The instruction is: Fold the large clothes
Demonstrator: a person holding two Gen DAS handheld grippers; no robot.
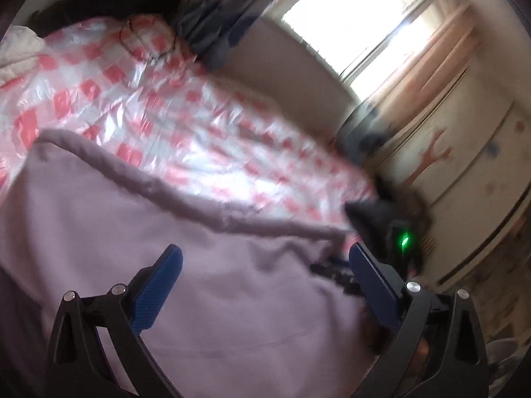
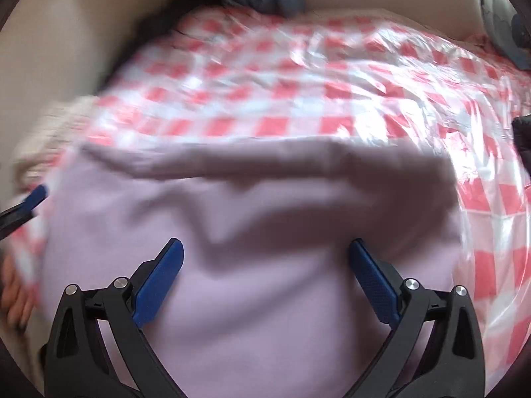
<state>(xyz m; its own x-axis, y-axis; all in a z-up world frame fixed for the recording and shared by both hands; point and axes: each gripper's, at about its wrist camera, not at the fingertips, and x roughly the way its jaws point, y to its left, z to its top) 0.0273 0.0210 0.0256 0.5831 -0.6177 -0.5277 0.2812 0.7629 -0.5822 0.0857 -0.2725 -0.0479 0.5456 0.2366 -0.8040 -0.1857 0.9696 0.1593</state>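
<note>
Left gripper (image 1: pixel 265 262): jaws spread wide, holding nothing, above the lilac garment (image 1: pixel 132 232), whose rolled edge runs from 10 to 3 o'clock. Right gripper (image 2: pixel 265 255): jaws likewise apart and empty, over the same garment, which lies on the red-checked sheet (image 2: pixel 298 83) at 12 o'clock.

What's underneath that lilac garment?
The garment lies on a red-and-white checked plastic sheet, which shows all around it. What lies under the sheet is covered and cannot be seen.

home bedroom: bed (image 1: pixel 139 99), curtained window (image 1: pixel 358 23)
</note>
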